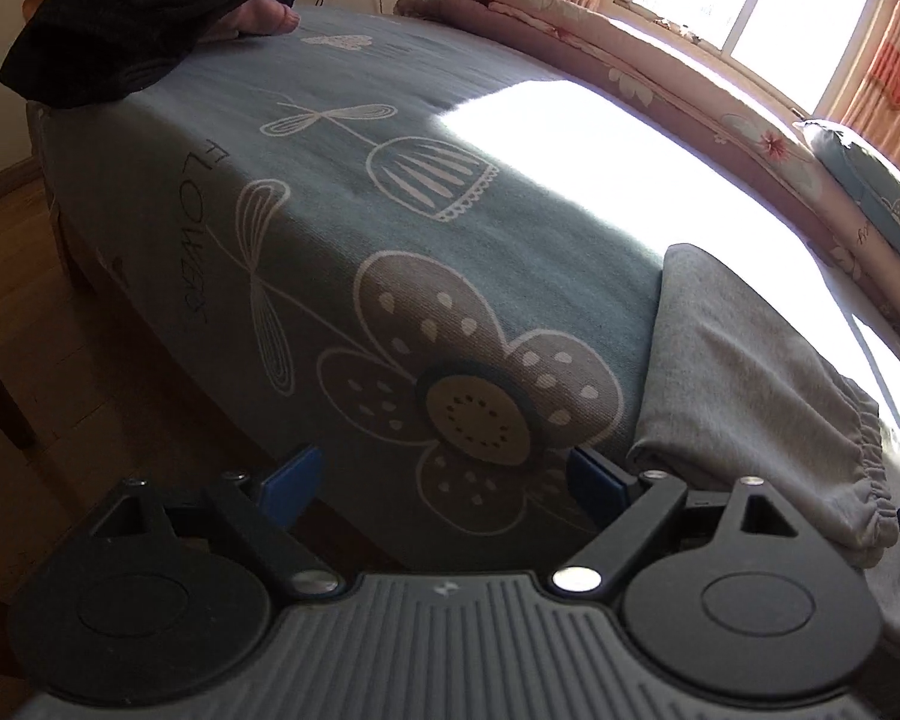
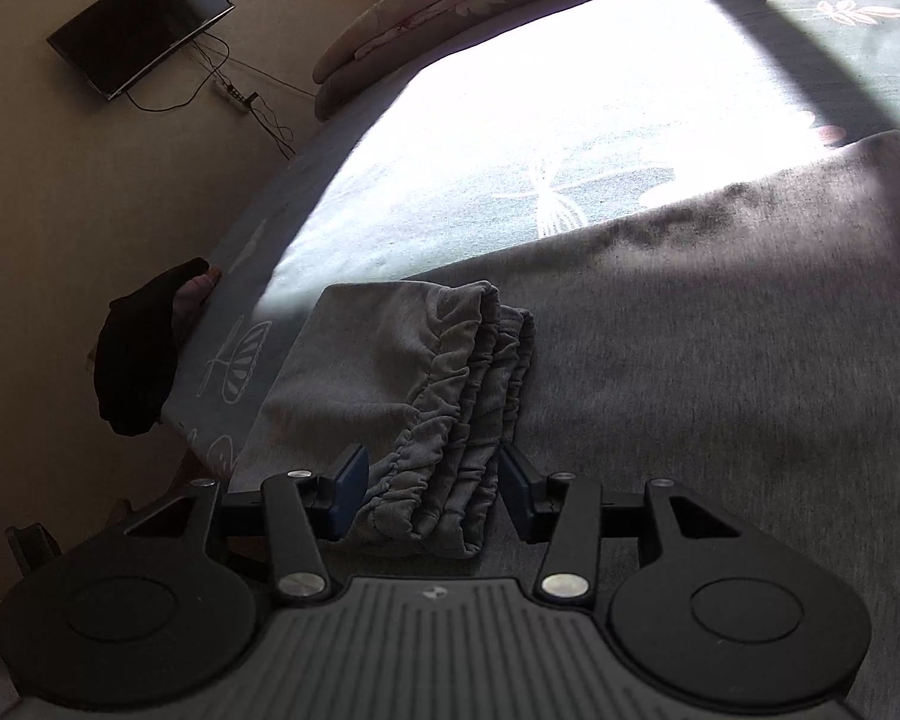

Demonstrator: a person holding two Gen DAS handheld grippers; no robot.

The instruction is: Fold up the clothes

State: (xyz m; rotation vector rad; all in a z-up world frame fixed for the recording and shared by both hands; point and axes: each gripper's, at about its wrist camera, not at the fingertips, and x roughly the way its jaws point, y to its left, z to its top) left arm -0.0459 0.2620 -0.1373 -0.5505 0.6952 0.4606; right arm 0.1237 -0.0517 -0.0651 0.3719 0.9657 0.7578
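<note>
Grey sweatpants (image 2: 660, 360) lie spread on the bed, with the elastic cuffs (image 2: 456, 420) of the legs folded back and stacked on top. My right gripper (image 2: 432, 492) is open with its blue pads on either side of the stacked cuffs, just above them. In the left wrist view the folded grey leg (image 1: 744, 372) lies at the right. My left gripper (image 1: 444, 480) is open and empty, over the bed's near edge, left of the grey fabric.
The bed has a blue-green flower-print sheet (image 1: 390, 210) with a bright sun patch. A black garment (image 1: 126, 18) sits at the bed's far corner. Rolled quilts (image 1: 630, 60) and a pillow (image 1: 876, 192) line the window side. A wall TV (image 2: 141, 21) hangs beyond. Wooden floor (image 1: 60, 300) lies left.
</note>
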